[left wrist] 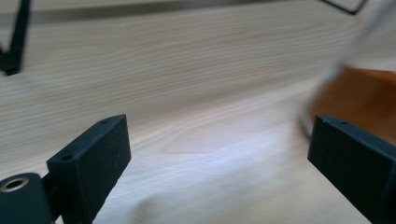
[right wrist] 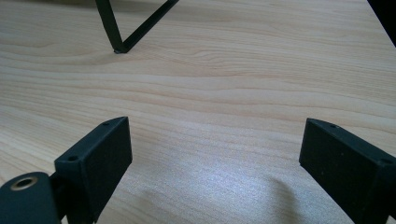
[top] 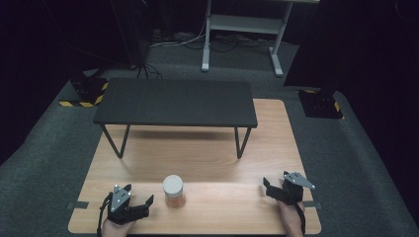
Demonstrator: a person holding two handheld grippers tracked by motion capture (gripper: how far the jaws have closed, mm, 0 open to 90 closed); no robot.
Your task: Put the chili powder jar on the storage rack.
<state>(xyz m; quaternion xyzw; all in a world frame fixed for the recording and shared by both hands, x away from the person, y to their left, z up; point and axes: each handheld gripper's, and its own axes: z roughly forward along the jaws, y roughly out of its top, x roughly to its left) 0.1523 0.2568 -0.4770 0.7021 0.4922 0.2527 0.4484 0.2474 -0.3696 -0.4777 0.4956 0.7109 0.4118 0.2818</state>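
Observation:
A small clear jar (top: 173, 191) with a white lid and orange contents stands near the front edge of the wooden table (top: 197, 163). My left gripper (top: 140, 196) rests just left of it, open, jaws wide apart and empty. In the left gripper view the jar (left wrist: 359, 98) appears blurred at the right, just beyond the right jaw. My right gripper (top: 275, 181) sits open at the table's front right, nothing between its jaws; its own view shows bare wood between them (right wrist: 215, 154).
A low black bench (top: 175, 102) with thin metal legs stands across the back half of the table; one leg foot (right wrist: 119, 46) shows ahead of the right gripper. Grey carpet surrounds the table, with a white desk frame (top: 242, 29) behind.

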